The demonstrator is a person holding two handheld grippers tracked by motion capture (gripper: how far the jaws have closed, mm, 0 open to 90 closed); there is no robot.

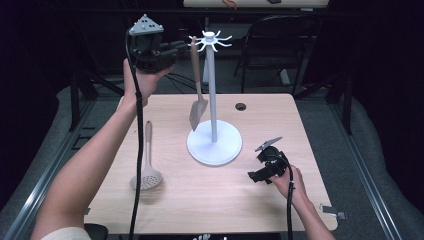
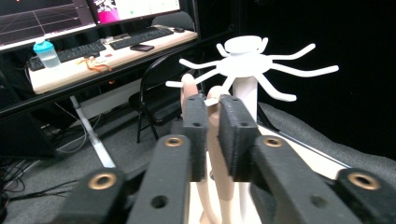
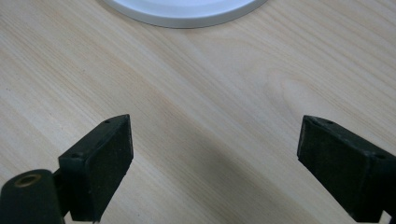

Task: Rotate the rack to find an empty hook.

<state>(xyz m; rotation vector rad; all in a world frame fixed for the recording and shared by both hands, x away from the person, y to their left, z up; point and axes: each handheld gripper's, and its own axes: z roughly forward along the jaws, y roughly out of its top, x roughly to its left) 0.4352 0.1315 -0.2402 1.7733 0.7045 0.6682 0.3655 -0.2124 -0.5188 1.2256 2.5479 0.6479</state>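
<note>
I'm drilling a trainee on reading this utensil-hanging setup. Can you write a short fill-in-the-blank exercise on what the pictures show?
1. The spatula hangs from a hook of the white ____.
2. The slotted spoon lies flat on the ____.
3. The handle of the spatula stands between the fingers of the ____ gripper.
4. The right gripper rests low over the table with its fingers wide ____.

Missing words: rack; table; left; open
</note>
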